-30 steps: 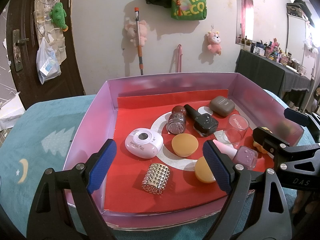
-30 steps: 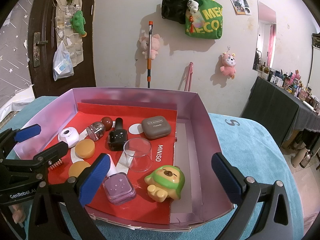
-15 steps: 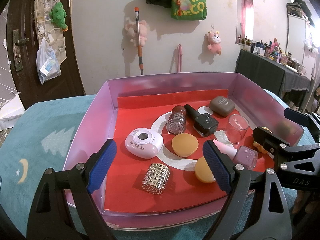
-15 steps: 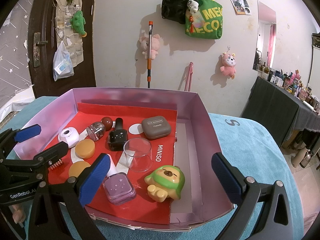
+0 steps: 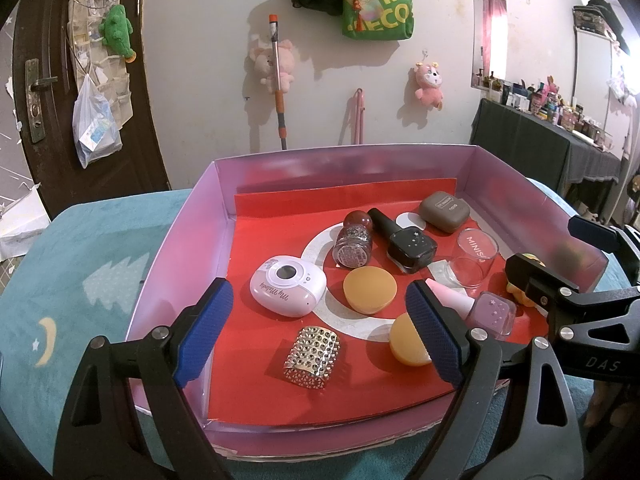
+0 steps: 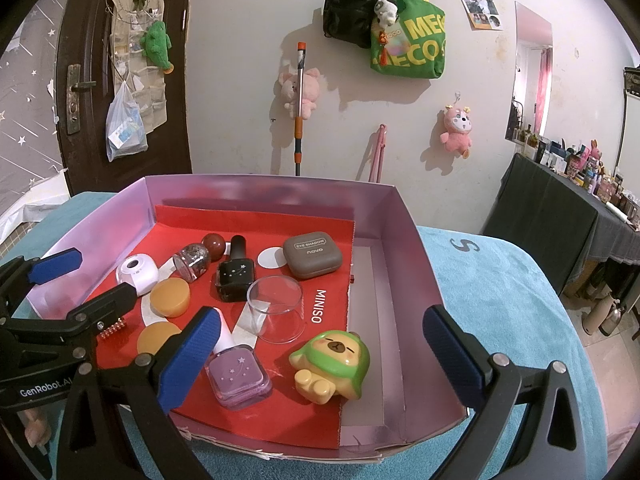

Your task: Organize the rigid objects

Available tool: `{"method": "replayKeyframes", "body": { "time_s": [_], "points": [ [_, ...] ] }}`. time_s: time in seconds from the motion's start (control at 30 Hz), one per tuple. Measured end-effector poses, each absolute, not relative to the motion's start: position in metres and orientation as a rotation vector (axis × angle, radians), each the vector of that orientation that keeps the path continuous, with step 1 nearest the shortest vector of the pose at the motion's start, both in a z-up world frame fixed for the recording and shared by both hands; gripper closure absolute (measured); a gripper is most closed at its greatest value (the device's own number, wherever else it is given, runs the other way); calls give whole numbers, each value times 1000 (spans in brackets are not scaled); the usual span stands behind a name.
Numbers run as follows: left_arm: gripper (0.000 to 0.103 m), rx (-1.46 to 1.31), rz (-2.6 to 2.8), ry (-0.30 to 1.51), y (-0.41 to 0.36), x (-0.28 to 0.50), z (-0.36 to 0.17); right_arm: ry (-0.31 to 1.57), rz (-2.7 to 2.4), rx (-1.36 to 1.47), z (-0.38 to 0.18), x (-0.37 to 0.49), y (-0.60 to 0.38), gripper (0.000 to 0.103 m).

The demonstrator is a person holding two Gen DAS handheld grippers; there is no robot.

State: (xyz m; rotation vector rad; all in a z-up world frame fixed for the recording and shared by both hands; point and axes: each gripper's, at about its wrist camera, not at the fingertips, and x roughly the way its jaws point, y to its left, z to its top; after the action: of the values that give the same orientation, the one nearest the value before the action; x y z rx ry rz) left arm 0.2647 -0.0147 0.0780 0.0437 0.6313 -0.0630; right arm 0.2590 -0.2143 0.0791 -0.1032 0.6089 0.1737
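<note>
A pink box with a red liner holds small items: a white case, a studded silver piece, two orange discs, a glitter bottle, a black polish bottle, a brown eyeshadow case, a clear cup, a lilac polish bottle and a green-hooded bear toy. My left gripper is open and empty over the box's near edge, above the studded piece. My right gripper is open and empty, spanning the bear toy.
The box sits on a teal cloth. A wall with hung bags and plush toys is behind. A dark door is at the left and a cluttered black table at the right.
</note>
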Motion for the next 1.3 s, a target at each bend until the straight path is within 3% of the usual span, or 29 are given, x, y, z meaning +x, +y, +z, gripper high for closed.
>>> {"method": "replayKeyframes", "body": {
  "time_s": [0.5,0.8,0.97,1.3],
  "points": [
    [15,25,-47,627,-10,260,79,604,180,-97,80,258,-216,0],
    [15,-11,-48,604,4,204,104,582,148,-77,107,217,-234,0],
    [15,-37,-64,694,6,167,103,638,196,-81,107,174,-233,0],
    [15,-5,-64,917,-8,144,48,881,179,-66,58,141,-239,0]
  ]
}}
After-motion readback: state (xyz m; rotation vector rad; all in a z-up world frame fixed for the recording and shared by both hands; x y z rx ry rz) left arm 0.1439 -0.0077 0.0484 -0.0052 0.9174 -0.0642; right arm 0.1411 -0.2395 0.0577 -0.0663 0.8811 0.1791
